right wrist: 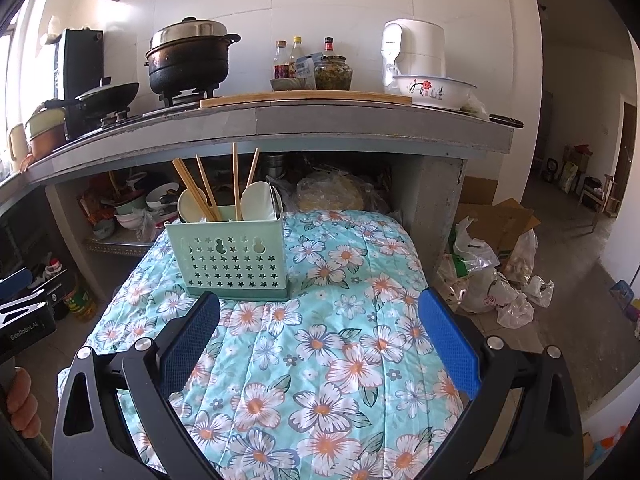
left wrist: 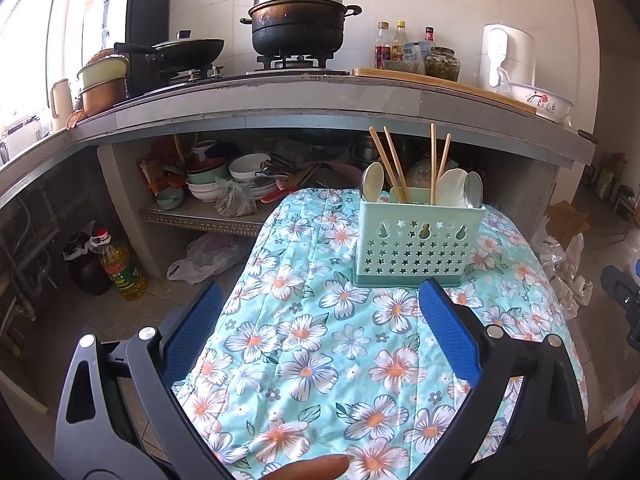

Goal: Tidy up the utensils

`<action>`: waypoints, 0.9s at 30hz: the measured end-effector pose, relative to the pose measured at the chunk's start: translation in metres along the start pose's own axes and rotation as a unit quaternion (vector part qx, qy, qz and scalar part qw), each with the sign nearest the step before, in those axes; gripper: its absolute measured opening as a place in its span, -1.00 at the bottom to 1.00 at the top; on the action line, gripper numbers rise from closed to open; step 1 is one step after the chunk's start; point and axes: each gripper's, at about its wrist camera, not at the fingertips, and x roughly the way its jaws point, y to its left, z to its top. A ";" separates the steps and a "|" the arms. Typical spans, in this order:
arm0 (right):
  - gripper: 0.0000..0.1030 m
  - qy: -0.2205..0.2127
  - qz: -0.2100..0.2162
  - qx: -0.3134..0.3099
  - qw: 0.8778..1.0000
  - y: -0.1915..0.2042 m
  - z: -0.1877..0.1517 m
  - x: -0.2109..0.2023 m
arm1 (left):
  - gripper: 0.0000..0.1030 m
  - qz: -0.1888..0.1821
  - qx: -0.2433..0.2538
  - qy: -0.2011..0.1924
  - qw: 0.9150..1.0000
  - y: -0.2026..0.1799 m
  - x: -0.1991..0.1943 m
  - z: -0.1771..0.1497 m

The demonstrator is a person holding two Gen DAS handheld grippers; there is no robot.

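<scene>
A mint-green utensil holder [left wrist: 418,244] stood upright on a floral-quilted table [left wrist: 320,360] below a kitchen counter [right wrist: 360,124], holding chopsticks [left wrist: 390,164] and spoons [left wrist: 372,180], while the left gripper [left wrist: 320,332] and right gripper [right wrist: 320,336] hovered just short of it, jaws spread wide and empty

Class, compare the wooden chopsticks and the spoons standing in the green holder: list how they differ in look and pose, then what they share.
The chopsticks are thin, straight, tan sticks; the spoons are pale or silvery with broad, rounded bowls. The chopsticks rise well above the utensil holder and lean apart at angles; the spoons sit much lower, only their bowls clearing the rim. Both stand upright in the same holder on the floral cloth.
</scene>
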 end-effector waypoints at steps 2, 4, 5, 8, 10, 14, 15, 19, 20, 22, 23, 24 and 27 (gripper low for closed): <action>0.88 0.002 0.001 0.001 1.000 0.000 0.000 0.001 | 0.84 0.000 0.001 0.000 1.000 0.000 0.000 0.000; 0.88 0.003 0.003 0.002 1.000 0.000 0.000 0.001 | 0.84 0.000 0.001 0.001 1.000 0.000 0.000 0.000; 0.88 0.004 0.003 0.001 1.000 0.000 0.000 0.001 | 0.84 0.000 0.000 0.001 1.000 0.000 0.000 0.000; 0.88 0.004 0.004 -0.002 1.000 0.000 0.000 0.001 | 0.84 -0.001 0.001 0.003 1.000 0.000 0.000 -0.001; 0.88 0.004 0.004 -0.003 1.000 0.001 0.000 0.001 | 0.84 -0.001 0.001 0.003 1.000 0.000 0.001 -0.001; 0.88 0.004 0.005 -0.003 1.000 0.001 0.000 0.001 | 0.84 0.000 0.003 -0.001 1.000 -0.001 0.000 -0.001; 0.88 0.004 0.005 -0.003 1.000 0.001 0.000 0.001 | 0.84 0.000 0.004 -0.002 1.000 -0.001 0.000 -0.001; 0.88 0.004 0.005 -0.004 1.000 0.002 0.000 0.001 | 0.84 -0.002 0.006 -0.006 1.000 -0.001 -0.001 -0.001; 0.88 0.004 0.005 -0.004 1.000 0.002 0.000 0.001 | 0.84 -0.002 0.006 -0.006 1.000 -0.001 -0.002 -0.001; 0.88 0.003 0.005 -0.004 1.000 0.002 0.000 0.001 | 0.84 -0.003 0.007 -0.007 1.000 -0.001 -0.002 0.000; 0.88 0.003 0.004 -0.005 1.000 0.002 0.000 0.001 | 0.84 -0.003 0.008 -0.008 1.000 -0.001 -0.002 0.000; 0.88 0.004 0.005 -0.004 1.000 0.002 0.000 0.001 | 0.84 -0.004 0.008 -0.008 1.000 -0.001 -0.002 0.000; 0.88 0.004 0.005 -0.004 1.000 0.002 0.000 0.001 | 0.84 -0.003 0.008 -0.008 1.000 -0.002 -0.003 0.000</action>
